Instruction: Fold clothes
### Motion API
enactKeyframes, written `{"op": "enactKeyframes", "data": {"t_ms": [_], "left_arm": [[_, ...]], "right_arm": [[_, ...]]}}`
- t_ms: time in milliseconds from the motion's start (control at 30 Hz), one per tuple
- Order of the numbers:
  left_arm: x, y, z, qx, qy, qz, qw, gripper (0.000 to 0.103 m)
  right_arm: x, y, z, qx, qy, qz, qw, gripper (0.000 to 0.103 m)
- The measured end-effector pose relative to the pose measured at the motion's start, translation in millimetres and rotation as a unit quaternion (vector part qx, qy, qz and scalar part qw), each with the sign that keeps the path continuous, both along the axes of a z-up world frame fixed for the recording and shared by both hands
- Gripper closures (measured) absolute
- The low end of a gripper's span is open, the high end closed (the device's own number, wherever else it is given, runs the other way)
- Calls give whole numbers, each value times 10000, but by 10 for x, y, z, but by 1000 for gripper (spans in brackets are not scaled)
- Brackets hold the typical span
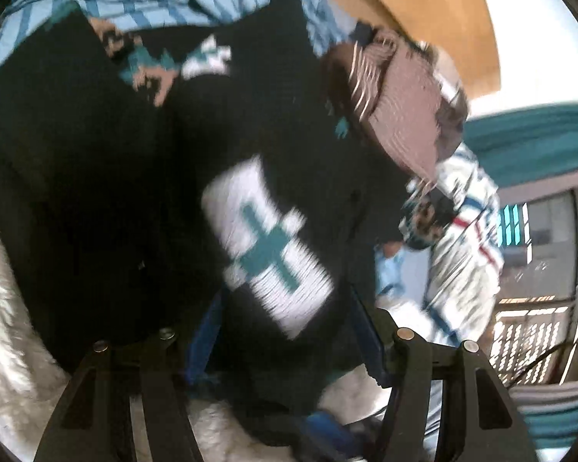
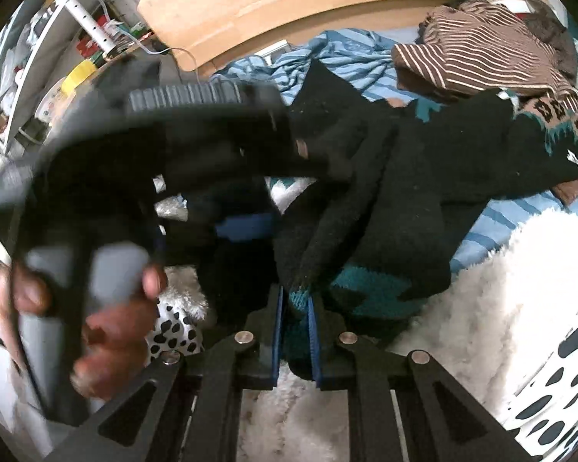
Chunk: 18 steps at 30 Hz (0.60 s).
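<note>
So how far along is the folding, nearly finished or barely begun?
Barely begun, it seems. No folded pile shows. In hand: the black patterned sweater, its edge pinched by the right claw, its body between the left claw's fingers. Left: folding it, plus the rumpled brown striped garment behind.

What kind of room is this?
Probably a bedroom: clothes lie on a blue striped sheet against a wooden headboard, with cluttered shelves beside it. Both grippers hold a black sweater.

Wooden headboard [image 2: 273, 4], blue striped bedsheet [image 2: 343, 54], cluttered white shelves [image 2: 57, 38], daylight.
</note>
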State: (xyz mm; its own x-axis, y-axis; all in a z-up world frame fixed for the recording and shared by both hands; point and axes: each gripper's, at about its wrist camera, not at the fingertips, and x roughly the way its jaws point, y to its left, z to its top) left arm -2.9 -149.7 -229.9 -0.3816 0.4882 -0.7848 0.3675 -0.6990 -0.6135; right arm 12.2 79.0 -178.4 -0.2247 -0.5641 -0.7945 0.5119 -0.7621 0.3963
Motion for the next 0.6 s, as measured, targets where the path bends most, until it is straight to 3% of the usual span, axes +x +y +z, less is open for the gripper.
{"op": "enactKeyframes", "data": {"t_ms": [33, 67, 100, 167, 333, 467, 600], "left_arm": [[20, -9, -26, -41, -55, 73, 9999, 88], [43, -31, -43, -63, -100, 184, 9998, 89], [66, -52, -60, -85, -144, 295, 9994, 89], [107, -94, 15, -148, -40, 345, 9993, 91], [180, -87, 380, -884, 122, -27, 9960, 97], [226, -147, 428, -998, 89, -57, 9950, 97], [270, -214, 460, -1080, 50, -61, 9941, 97]], "right_arm": [[-24, 27, 0, -24, -67, -46, 10000, 83], [-56, 54, 2, -32, -139, -116, 9998, 75], [-88, 82, 5, -40, -210, -185, 9996, 57], [-157, 156, 73, -19, -148, -323, 9994, 56], [-363, 283, 273, 68, 169, -558, 9983, 55], [-631, 158, 296, 226, 300, -481, 9981, 42], [-909, -27, 91, 567, 187, -493, 9970, 39]]}}
